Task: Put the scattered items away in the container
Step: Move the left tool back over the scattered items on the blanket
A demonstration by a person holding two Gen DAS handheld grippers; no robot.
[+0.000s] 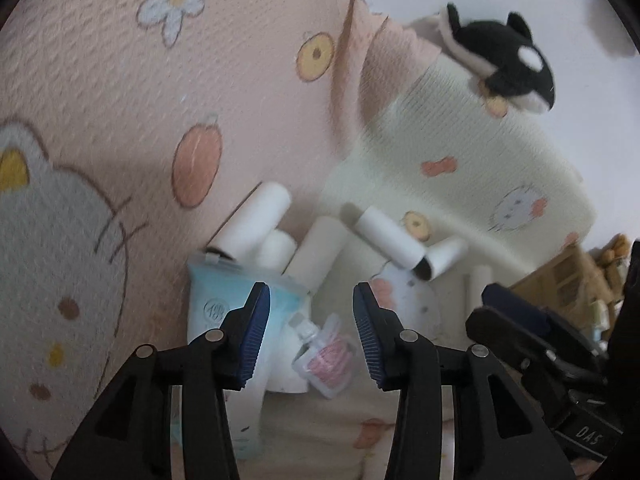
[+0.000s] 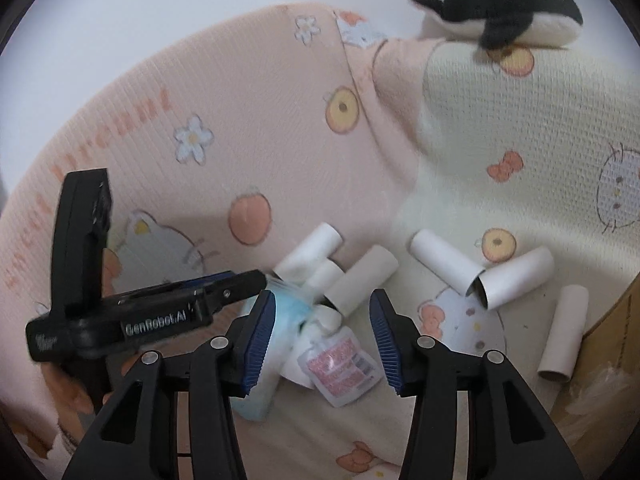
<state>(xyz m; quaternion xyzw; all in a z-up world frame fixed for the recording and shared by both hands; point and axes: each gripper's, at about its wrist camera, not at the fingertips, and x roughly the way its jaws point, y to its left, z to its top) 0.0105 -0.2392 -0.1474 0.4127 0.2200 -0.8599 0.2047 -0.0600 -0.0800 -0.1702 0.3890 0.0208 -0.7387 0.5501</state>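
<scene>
The little pink packet (image 2: 340, 364) lies on the bed (image 2: 520, 160), on top of a white cup and beside a blue tube (image 2: 280, 320). It looks light, soft and a bit slippery, so pinching its flat edge seems best. Both the right gripper (image 2: 324, 336) and the left gripper (image 1: 312, 332) have their fingers spread wide, holding nothing. Paper rolls (image 2: 444, 260) lie close by and crowd the spot. A toy whale (image 2: 504, 4) sits far back.
</scene>
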